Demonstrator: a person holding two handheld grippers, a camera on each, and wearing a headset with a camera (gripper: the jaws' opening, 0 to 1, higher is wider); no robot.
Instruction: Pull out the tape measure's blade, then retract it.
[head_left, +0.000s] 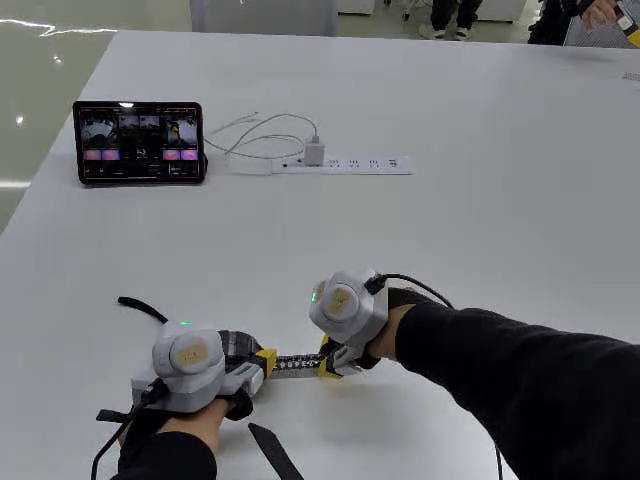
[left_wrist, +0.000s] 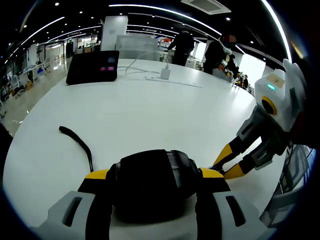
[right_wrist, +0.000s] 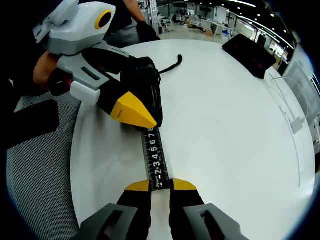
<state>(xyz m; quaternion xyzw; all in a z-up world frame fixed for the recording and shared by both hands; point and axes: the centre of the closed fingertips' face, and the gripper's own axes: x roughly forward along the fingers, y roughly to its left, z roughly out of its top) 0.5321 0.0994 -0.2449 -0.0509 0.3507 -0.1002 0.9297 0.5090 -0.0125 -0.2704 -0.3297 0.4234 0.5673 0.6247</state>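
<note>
Left gripper (left_wrist: 153, 173) fingers clamp the case (right_wrist: 146, 80), anchoring it low on the counter (head_left: 400, 250). Right gripper (right_wrist: 160, 186) fingers pinch the blade (right_wrist: 154, 152) tip, which is a short way out. Judgement: pull barely begun.

Hidden, cut off, too small

Cannot see the tip of the blade (right_wrist: 153, 160), buried between the jaws of the right gripper (right_wrist: 160, 186); sides of the tape measure (left_wrist: 150, 180) covered by the left gripper (left_wrist: 155, 173). Too small to read: screen of the tablet (head_left: 139, 142) near the far left corner of the desk (head_left: 450, 230). Dark strap (head_left: 272, 450) cut by the picture's bottom edge.
</note>
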